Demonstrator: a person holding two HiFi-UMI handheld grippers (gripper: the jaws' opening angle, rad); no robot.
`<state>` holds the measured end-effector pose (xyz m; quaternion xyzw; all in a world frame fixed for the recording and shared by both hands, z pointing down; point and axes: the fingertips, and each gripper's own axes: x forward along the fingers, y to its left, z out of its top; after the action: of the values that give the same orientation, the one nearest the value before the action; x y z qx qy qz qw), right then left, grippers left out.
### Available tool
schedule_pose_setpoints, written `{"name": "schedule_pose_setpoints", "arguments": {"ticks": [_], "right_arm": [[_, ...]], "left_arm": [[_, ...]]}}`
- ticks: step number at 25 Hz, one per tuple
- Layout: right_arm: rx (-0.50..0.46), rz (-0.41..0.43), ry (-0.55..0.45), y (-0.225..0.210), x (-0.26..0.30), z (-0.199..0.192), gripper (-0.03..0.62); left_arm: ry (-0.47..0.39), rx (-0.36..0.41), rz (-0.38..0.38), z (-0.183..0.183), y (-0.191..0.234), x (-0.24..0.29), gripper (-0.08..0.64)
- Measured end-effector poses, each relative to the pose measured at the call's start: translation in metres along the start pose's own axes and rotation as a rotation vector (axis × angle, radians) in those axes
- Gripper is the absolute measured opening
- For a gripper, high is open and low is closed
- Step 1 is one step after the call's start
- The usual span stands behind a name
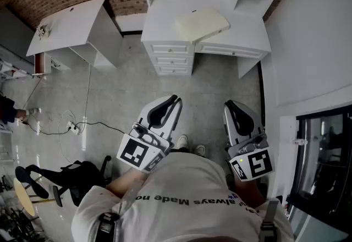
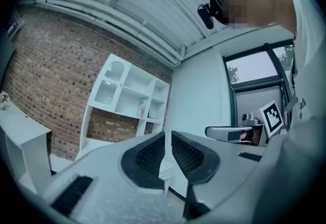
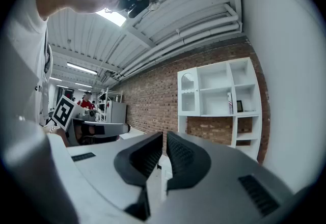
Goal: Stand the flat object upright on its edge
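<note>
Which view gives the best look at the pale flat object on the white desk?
The head view: the pale flat object lies whole and unblocked on the white desk. The left and right gripper views look past their own jaws at brick wall and shelves; the object cannot be made out in either.

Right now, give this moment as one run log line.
flat object: lying flat on white desk | left hand-held gripper: shut, empty | right hand-held gripper: shut, empty | both away from desk
</note>
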<state>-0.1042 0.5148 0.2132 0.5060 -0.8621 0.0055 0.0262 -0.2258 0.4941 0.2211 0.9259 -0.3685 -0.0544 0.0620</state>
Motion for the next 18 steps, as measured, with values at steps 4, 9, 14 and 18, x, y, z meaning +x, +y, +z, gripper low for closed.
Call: {"name": "schedule_pose_setpoints", "arguments": {"ticks": [4,9,14,18], "right_arm": [[0.013,-0.013,-0.011,0.003,0.004,-0.002,0.031],[0.028,-0.016,-0.016,0.008,0.012,-0.007,0.032],[0.037,-0.014,-0.005,0.003,0.026,-0.010,0.032],[0.043,-0.007,-0.021,-0.009,0.038,-0.009,0.032]], "left_arm": [[0.005,-0.013,-0.006,-0.004,0.005,-0.005,0.046],[0.010,-0.030,-0.007,-0.009,0.015,-0.006,0.046],[0.012,-0.054,0.005,-0.011,0.028,-0.002,0.046],[0.015,-0.048,0.010,-0.013,0.037,0.012,0.046]]}}
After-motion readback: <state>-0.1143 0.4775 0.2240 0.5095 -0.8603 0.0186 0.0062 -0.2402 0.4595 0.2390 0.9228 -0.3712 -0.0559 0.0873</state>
